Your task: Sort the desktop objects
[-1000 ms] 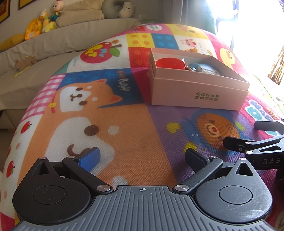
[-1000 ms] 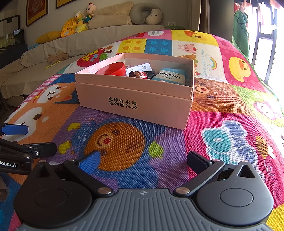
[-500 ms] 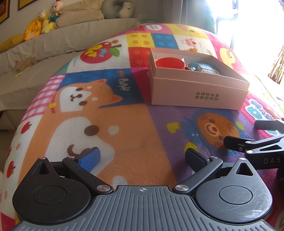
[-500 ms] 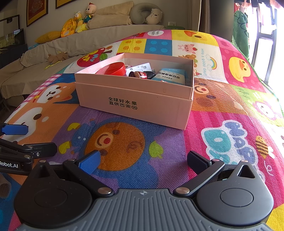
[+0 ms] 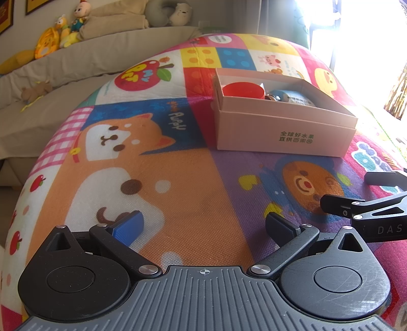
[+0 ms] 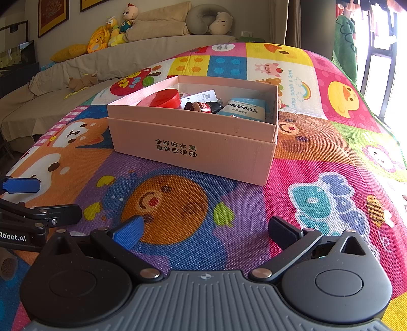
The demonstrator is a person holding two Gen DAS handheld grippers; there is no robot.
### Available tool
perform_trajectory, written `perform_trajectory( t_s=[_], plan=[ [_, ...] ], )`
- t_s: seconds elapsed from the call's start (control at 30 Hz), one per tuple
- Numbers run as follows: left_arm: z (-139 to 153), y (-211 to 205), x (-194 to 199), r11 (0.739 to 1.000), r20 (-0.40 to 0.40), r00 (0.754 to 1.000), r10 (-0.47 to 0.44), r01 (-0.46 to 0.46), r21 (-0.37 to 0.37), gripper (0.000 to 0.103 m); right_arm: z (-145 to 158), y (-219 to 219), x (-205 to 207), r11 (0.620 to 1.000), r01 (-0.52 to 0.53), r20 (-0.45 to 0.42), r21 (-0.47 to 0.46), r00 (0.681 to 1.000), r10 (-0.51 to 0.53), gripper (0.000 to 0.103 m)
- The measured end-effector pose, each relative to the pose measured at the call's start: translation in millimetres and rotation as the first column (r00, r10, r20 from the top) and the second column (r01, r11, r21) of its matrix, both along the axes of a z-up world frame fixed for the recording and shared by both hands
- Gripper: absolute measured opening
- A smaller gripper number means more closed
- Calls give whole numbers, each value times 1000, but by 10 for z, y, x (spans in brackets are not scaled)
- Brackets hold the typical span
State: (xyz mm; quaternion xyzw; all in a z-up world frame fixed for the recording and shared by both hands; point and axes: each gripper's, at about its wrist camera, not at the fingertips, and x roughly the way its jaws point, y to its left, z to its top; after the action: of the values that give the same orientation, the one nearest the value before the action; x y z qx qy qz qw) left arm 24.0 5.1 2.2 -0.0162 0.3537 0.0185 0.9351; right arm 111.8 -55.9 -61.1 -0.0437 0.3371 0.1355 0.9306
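A pink cardboard box (image 6: 193, 142) (image 5: 282, 135) with green printed characters sits on the colourful cartoon play mat (image 6: 178, 203). Inside it lie a red round container (image 6: 164, 98) (image 5: 243, 90), a blue-and-white packet (image 6: 244, 109) (image 5: 292, 96), a white card (image 6: 203, 96) and small dark items (image 6: 201, 107). My left gripper (image 5: 204, 225) hovers low over the mat well short of the box, open with nothing between its fingers. My right gripper (image 6: 204, 229) is likewise open and holds nothing, in front of the box. Each gripper shows at the edge of the other's view.
A beige covered sofa (image 6: 76, 76) with plush toys (image 6: 112, 28) and a neck pillow (image 6: 211, 21) runs along the back left. A bright window (image 5: 356, 33) is at the right. The mat (image 5: 178, 178) falls away at its left edge.
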Motion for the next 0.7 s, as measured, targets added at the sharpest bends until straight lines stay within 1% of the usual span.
perform_trajectory(
  t_s=[0.23, 0.7],
  plan=[
    [-1, -23, 12, 1000, -3, 1000, 3, -3, 13, 103, -1, 3, 4, 1000, 0, 0, -1, 1000, 0, 103],
    [-4, 2, 16, 1000, -2, 1000, 2, -2, 1, 103, -3, 1, -6, 1000, -2, 0, -1, 1000, 2, 103]
  ],
)
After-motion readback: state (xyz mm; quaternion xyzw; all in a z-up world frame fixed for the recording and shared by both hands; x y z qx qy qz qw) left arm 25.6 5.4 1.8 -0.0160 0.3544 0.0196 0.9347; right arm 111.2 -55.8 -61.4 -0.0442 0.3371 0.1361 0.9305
